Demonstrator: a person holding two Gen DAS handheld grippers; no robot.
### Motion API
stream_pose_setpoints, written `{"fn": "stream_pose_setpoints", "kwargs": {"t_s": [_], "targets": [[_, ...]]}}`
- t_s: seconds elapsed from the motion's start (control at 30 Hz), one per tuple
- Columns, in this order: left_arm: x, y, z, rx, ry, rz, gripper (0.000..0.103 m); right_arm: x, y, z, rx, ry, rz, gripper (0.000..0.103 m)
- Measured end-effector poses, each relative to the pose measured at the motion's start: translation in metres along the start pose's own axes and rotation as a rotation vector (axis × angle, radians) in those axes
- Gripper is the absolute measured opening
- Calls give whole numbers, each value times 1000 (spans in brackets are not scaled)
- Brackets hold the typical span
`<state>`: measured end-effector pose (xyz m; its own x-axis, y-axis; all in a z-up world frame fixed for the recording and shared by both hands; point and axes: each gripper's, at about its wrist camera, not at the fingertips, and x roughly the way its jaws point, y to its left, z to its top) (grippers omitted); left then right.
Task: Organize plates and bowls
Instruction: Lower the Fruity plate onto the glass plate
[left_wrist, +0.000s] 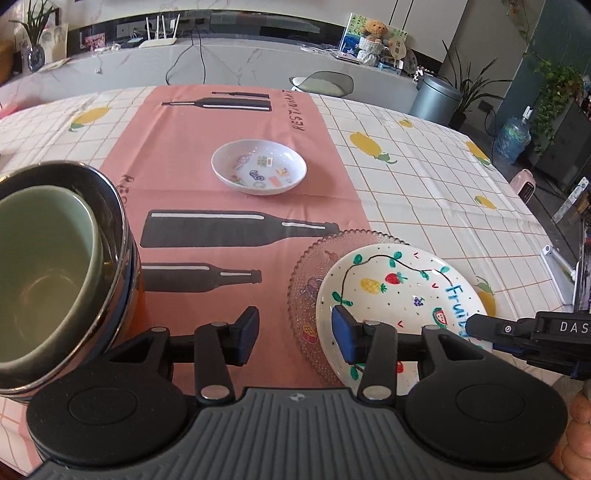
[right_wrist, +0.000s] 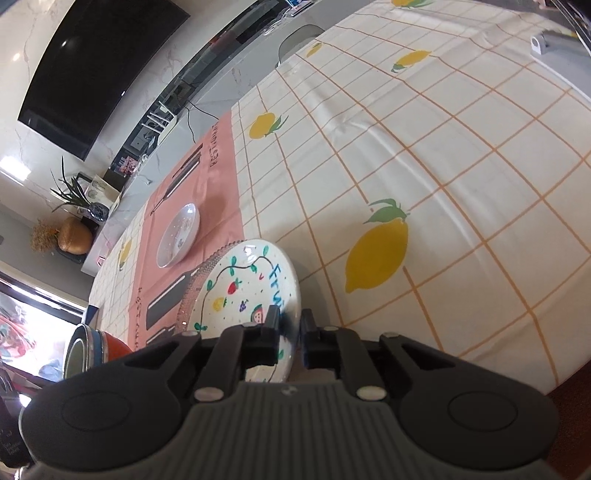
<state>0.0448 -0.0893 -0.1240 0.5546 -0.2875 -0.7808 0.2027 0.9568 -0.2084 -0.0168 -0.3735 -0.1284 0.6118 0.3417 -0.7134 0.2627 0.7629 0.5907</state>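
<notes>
Both tongs show: left tongs (left_wrist: 295, 338) spread, right tongs (right_wrist: 290, 338) pinching fruit plate (right_wrist: 243, 291).

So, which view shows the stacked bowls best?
The left wrist view. There the bowls fill the left edge, and you look into the green one nested in the metal ones. In the right wrist view the stack is small, at the lower left, seen side-on and partly cut off by the gripper body.

A home living and dining room: a lemon-print tablecloth (left_wrist: 424, 192) covers the surface, a large dark television (right_wrist: 96, 70) hangs on a marble wall, and a teddy bear (left_wrist: 373, 31), a router (left_wrist: 159, 33) and potted plants (left_wrist: 469, 85) line the long sideboard.
</notes>
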Motion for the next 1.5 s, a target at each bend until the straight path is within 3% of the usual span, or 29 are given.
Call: {"fn": "stream_pose_setpoints", "kwargs": {"t_s": [0.07, 0.13, 0.33, 0.4, 0.47, 0.6, 1.03, 1.2, 1.5], "targets": [[1, 4, -1, -21, 3, -29, 47, -2, 4, -1, -30, -11, -30, 13], [3, 7, -2, -32, 6, -54, 45, -5, 6, -2, -53, -14, -59, 23], [8, 10, -4, -55, 25, -101, 39, -19, 13, -12, -106, -24, -79, 25], [9, 10, -5, -56, 31, -106, 38, -19, 14, -15, -101, -20, -73, 22], [10, 11, -6, -63, 38, -113, 38, -17, 16, -17, -98, -14, -69, 12], [11, 11, -7, -62, 39, -126, 36, -12, 19, -16, -91, -26, -95, 7], [12, 12, -7, -80, 47, -134, 35, 11, 28, -2, -121, -25, -115, 6], [12, 13, -6, -81, 45, -121, 30, 9, 38, -5, -169, 2, -154, 5], [9, 11, -6, -69, 34, -101, 30, 8, 45, -7, -219, -2, -182, 8]]}}
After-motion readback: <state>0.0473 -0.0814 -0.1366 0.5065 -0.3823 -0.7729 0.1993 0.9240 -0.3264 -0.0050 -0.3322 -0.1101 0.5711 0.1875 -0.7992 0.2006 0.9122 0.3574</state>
